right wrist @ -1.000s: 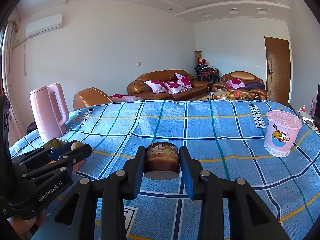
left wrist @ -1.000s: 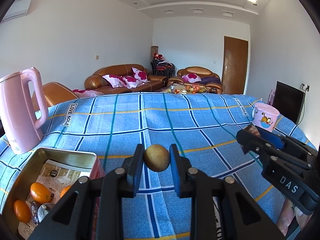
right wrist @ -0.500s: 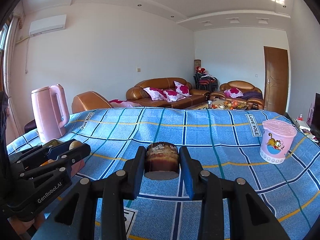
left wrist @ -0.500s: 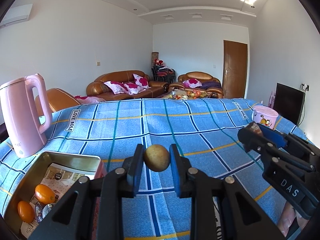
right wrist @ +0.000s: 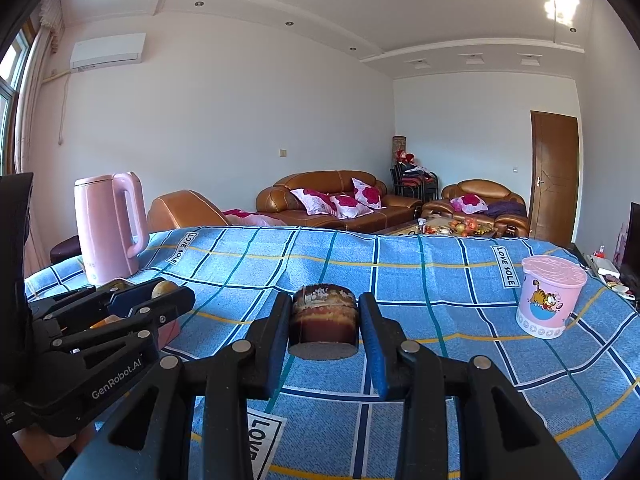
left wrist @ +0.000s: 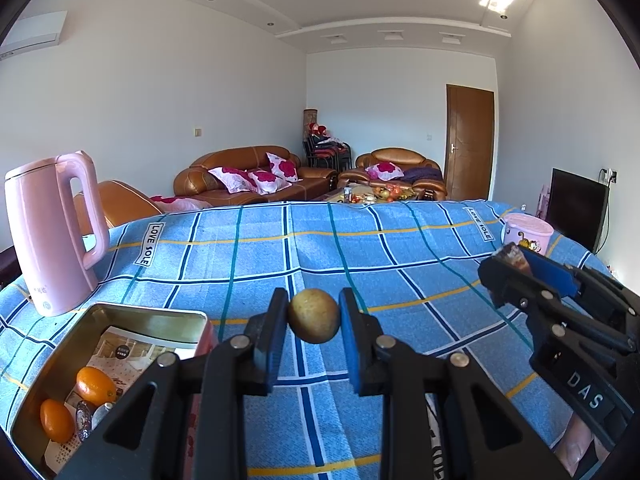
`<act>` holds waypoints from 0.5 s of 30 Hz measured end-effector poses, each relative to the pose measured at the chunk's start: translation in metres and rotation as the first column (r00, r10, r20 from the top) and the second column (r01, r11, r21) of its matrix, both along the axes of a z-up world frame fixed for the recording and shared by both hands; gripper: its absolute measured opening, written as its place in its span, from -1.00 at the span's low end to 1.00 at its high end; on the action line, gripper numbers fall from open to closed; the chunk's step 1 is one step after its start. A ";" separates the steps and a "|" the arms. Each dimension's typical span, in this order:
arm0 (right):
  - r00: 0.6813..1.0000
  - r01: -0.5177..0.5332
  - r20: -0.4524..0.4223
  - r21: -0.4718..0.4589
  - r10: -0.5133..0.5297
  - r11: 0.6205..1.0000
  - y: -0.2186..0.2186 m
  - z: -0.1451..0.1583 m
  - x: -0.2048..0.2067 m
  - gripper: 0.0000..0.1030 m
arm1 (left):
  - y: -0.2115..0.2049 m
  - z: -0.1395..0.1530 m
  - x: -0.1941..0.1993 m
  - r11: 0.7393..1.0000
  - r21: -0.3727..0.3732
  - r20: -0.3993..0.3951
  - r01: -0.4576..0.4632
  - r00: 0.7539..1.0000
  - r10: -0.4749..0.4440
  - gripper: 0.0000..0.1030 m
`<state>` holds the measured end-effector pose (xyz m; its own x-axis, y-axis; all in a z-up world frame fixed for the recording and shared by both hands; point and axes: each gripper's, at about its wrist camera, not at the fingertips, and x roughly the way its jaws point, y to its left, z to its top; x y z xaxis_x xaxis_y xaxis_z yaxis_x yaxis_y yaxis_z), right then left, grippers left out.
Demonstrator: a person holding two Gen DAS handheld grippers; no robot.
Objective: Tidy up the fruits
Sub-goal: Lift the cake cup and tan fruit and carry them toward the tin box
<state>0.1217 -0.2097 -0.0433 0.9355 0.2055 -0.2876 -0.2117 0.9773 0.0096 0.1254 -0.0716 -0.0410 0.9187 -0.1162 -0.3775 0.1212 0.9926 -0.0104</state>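
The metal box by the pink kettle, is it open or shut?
Open. The metal box has no lid on; the left wrist view looks straight inside at two small orange fruits lying on printed paper.

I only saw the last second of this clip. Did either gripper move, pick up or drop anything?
Both grippers tilted or rose slightly: more ceiling shows and the table sits lower in each view. Nothing was taken or released. The left gripper still clamps the round brown fruit, the right gripper the dark cylindrical piece. The tin, its orange fruits, the pink kettle and pink cup stayed put.
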 end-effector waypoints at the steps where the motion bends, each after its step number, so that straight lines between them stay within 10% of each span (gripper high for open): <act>1: 1.000 0.000 0.000 -0.001 0.000 1.000 0.001 0.000 0.000 -0.29 | 0.001 0.000 -0.001 1.000 -0.002 0.000 -0.001 1.000 0.001 -0.47; 15: 0.997 -0.066 -0.025 0.007 0.066 0.998 0.024 -0.001 -0.018 -0.29 | 0.023 0.002 -0.029 1.000 -0.015 0.014 -0.014 1.000 0.015 -0.47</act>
